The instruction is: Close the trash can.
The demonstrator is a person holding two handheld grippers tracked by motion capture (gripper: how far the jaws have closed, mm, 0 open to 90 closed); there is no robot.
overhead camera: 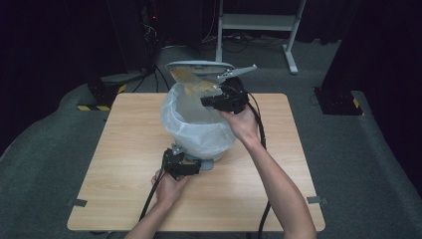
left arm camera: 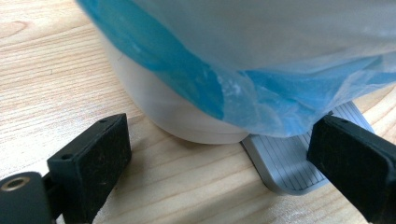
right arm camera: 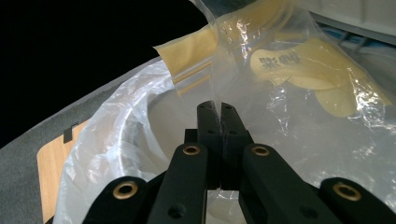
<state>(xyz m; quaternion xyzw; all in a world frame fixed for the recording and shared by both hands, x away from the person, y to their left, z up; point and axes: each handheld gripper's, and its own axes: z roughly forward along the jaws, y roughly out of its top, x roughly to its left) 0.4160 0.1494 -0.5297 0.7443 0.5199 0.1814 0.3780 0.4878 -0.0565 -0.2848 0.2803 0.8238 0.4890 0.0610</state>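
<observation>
White bin (left arm camera: 177, 112), blue-tinted liner (left arm camera: 196, 79), yellow-printed clear bag (right arm camera: 299, 70).

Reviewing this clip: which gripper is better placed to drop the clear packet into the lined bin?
The right gripper. Its jaws are shut on the clear packet above the bin's open mouth. The left gripper sits low at the pedal, jaws open.

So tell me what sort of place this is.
Probably a lab or recording studio: black curtained walls, a lone light wooden table on grey carpet, and a white metal stand with trailing cables behind.
</observation>
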